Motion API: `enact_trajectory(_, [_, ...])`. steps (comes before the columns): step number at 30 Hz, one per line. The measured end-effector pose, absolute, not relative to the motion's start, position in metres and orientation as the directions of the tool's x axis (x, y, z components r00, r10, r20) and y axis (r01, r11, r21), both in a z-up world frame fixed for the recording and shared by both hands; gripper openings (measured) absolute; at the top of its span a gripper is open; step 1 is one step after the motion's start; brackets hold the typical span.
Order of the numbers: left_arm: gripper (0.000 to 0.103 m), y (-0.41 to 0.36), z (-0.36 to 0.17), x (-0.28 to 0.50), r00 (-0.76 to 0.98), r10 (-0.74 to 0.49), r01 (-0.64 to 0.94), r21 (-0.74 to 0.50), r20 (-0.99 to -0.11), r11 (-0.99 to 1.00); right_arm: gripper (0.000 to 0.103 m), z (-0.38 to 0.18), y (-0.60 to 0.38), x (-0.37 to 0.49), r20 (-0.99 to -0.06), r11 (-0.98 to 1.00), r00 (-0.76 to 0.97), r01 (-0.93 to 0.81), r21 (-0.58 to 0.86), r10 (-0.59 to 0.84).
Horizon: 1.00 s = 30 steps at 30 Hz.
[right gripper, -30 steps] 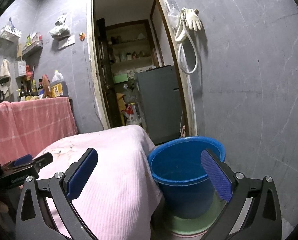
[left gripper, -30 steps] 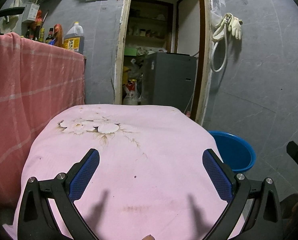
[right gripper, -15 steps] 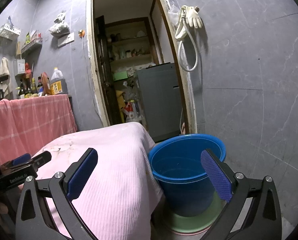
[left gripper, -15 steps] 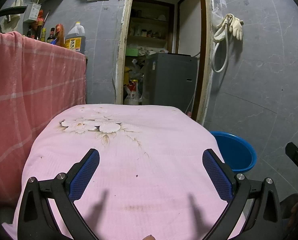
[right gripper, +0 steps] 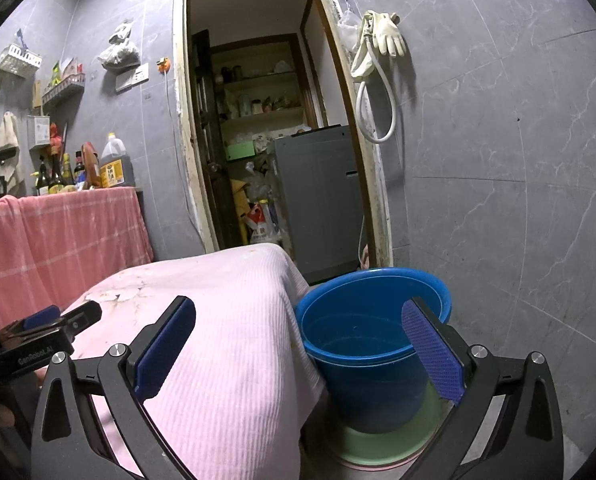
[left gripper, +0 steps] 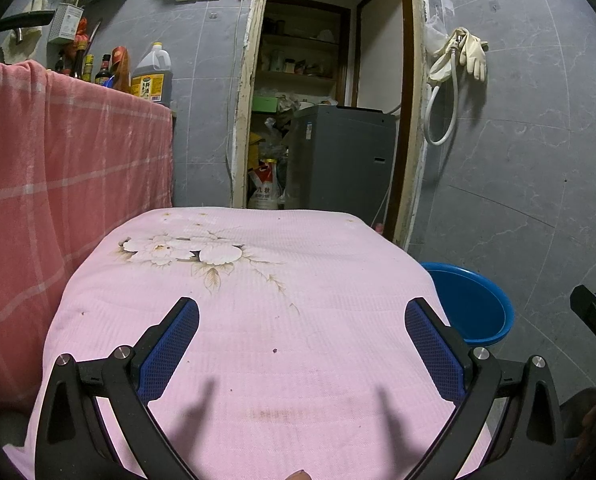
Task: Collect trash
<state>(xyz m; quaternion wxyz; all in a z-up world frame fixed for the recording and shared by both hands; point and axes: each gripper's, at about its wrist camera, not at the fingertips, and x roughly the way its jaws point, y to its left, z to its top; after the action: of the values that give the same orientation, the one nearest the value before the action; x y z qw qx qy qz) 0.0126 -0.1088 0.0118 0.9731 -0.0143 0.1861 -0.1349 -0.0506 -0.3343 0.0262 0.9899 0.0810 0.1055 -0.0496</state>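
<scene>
Both tongs [left gripper: 301,342] [right gripper: 298,344] agape; blue bucket [right gripper: 372,344] upright.

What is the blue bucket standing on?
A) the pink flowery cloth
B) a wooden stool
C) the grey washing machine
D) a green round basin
D: in the right wrist view the round blue plastic bucket stands inside a shallow pale green round basin on the floor, beside the pink flowery cloth and not on it.

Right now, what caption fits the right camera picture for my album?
Open right gripper hovers between a pink cloth and a blue bucket.
</scene>
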Motion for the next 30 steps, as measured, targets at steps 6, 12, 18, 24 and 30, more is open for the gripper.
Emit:
enact_trajectory(6, [0.101, -0.1092, 0.0111, 0.0127, 0.896, -0.266, 0.256, -0.077, -0.357, 0.964, 0.103, 0.0263, -0.3338, -0.0505, -0.217, 0.982, 0.973, 0.115, 0.148, -0.081])
enact_trajectory(12, [0.101, -0.1073, 0.0112, 0.0132, 0.895, -0.268, 0.258, -0.078, -0.356, 0.963, 0.103, 0.0259, -0.3336, -0.0497, -0.216, 0.982, 0.973, 0.116, 0.147, -0.082])
enact_trajectory(18, [0.101, -0.1069, 0.0112, 0.0132, 0.895, -0.269, 0.258, -0.078, -0.357, 0.963, 0.103, 0.0259, -0.3342, -0.0496, -0.217, 0.982, 0.973, 0.115, 0.147, -0.082])
enact_trajectory(24, [0.101, -0.106, 0.0112, 0.0135, 0.895, -0.27, 0.259, -0.078, -0.356, 0.963, 0.103, 0.026, -0.3343, -0.0496, -0.216, 0.983, 0.973, 0.114, 0.146, -0.081])
enact_trajectory(30, [0.101, -0.1059, 0.0113, 0.0135, 0.894, -0.27, 0.259, -0.078, -0.357, 0.963, 0.103, 0.026, -0.3343, -0.0496, -0.216, 0.983, 0.973, 0.114, 0.146, -0.081])
